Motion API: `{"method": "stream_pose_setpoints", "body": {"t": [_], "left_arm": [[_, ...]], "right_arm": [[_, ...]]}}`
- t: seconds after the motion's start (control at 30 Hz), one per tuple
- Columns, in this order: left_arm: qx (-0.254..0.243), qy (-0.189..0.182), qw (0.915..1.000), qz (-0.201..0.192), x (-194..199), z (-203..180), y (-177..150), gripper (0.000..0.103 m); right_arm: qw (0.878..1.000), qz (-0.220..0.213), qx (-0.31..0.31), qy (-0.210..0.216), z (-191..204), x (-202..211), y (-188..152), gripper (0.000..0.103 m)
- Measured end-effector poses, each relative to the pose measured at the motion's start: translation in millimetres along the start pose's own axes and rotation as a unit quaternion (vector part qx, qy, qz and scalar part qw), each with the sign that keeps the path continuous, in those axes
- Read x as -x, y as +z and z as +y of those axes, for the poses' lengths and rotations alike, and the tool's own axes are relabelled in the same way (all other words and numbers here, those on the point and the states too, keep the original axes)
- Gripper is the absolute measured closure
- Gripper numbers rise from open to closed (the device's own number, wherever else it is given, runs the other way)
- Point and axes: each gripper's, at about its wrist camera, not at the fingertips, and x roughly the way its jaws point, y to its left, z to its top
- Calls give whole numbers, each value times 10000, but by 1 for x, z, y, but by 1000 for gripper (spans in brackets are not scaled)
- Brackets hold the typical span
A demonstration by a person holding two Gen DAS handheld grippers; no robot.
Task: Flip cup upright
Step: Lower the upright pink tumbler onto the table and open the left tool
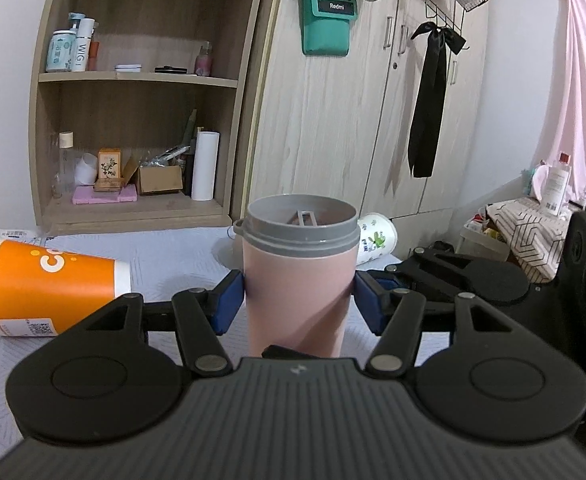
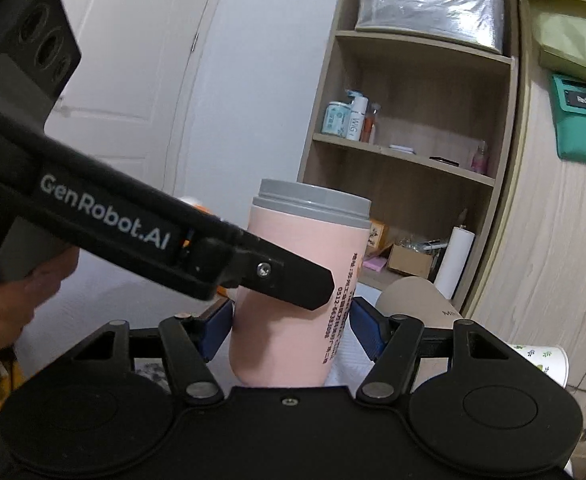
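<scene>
Cup (image 1: 299, 280) stands upright, bracketed mid-body by left gripper (image 1: 299, 300) and right gripper (image 2: 289, 326); jaws apart, grip uncertain. Rigid, smooth, probably slippery; mid-body hold advised.

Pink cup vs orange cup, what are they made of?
Pink cup: likely matte plastic or coated metal, smooth with no seams; grey lid looks like moulded plastic. Orange cup: probably paper, given its rolled white rim and printed wrap.
</scene>
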Motion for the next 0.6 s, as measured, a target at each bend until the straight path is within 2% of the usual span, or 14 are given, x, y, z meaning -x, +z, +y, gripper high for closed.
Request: {"method": "stream_pose_setpoints", "body": {"t": [0.1, 0.23, 0.37, 0.47, 0.6], "left_arm": [[-69, 37, 10000, 35, -11, 3, -3, 44], [-403, 80, 9992, -28, -20, 2, -7, 44], [-246, -54, 9996, 97, -29, 11, -5, 44], [-265, -88, 9994, 199, -33, 11, -7, 44], [-311, -36, 9994, 142, -34, 7, -9, 44]], "right_arm": [[9999, 102, 50, -57, -1, -10, -3, 33], [9975, 206, 471, -477, 8, -20, -6, 33], [9992, 356, -14, -201, -6, -22, -7, 33], [9985, 474, 25, -270, -4, -23, -8, 33], [9981, 549, -45, -286, -4, -23, -9, 33]]}}
